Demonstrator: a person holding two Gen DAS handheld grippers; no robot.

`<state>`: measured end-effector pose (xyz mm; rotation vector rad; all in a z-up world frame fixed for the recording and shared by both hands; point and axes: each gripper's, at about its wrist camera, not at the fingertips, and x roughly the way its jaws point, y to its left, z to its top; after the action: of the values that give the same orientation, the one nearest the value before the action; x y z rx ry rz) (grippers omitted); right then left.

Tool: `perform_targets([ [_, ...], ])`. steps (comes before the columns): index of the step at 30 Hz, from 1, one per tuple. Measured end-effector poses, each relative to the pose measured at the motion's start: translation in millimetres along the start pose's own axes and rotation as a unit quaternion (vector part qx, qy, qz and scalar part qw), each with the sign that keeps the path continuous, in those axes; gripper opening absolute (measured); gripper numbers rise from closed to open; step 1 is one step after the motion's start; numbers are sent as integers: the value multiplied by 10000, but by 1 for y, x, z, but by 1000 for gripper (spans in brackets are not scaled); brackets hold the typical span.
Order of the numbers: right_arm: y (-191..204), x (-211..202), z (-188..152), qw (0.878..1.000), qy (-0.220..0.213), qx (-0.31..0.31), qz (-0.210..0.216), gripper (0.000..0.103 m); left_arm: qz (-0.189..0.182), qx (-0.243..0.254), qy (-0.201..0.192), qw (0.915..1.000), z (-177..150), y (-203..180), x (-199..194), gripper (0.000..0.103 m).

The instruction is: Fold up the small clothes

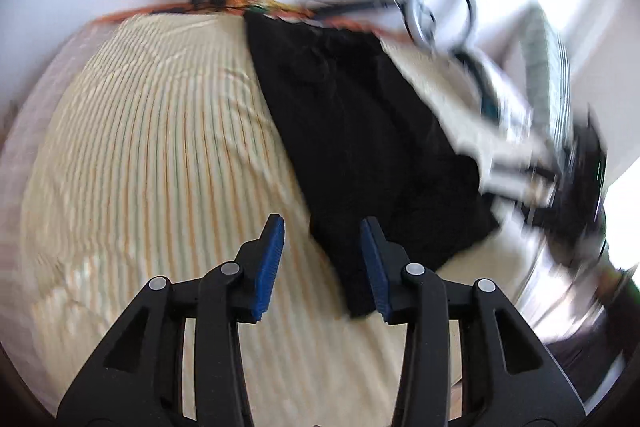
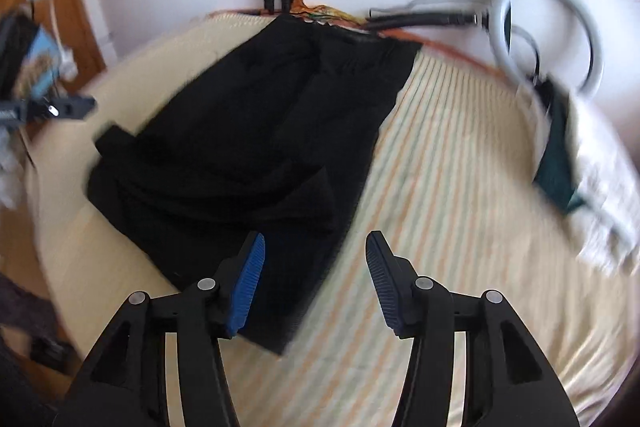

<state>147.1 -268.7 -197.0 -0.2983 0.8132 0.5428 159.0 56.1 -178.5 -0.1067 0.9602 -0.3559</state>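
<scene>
Black fabric, matte and soft, makes up the garment [image 2: 248, 131] that lies flat on the bed [image 2: 460, 187], stretched from the far edge by the wall down toward the near edge. It looks like a small piece folded lengthwise once, with a gathered band at the far end and loose flaps overlapping near the bottom corner. The bed cover is a ribbed, cream cloth striped in pale orange and green, lightly rippled beside the garment.

The left tool [image 1: 322, 263] and the right tool [image 2: 316, 275] each stand partly open, blue ridged pads apart, with nothing held; each hovers over a near corner of the garment, which lies below the gap and is not pinched.

Risks, as I judge them:
1. The near layers sit uneven, so a next grasp could catch only the top flap and drag the fold open.
2. Slippery dark cloth on a ribbed cover may slide or bunch the cover with it if a pad digs too deep.
3. Black on black hides the hems, so picking mismatched corners would leave a crooked fold.
4. A white ring lamp [image 2: 548, 27] and a pile of other clothes [image 2: 592, 179] sit at the far right corner; a wide sweep could snag them.
</scene>
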Motion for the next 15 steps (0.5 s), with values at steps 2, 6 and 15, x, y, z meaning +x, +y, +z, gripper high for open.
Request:
perform_targets([
  [2,1,2,-2,9996,-24,-275,20,51,197,531,174,9982,-12,-12,7,40],
  [6,14,8,-1,9973,-109,-719,27,51,464,1064,468,9921,-26,-31,30,40],
  [15,18,31,21,9978,-158,-629,123,3,907,1466,216,9848,1,-40,49,40],
])
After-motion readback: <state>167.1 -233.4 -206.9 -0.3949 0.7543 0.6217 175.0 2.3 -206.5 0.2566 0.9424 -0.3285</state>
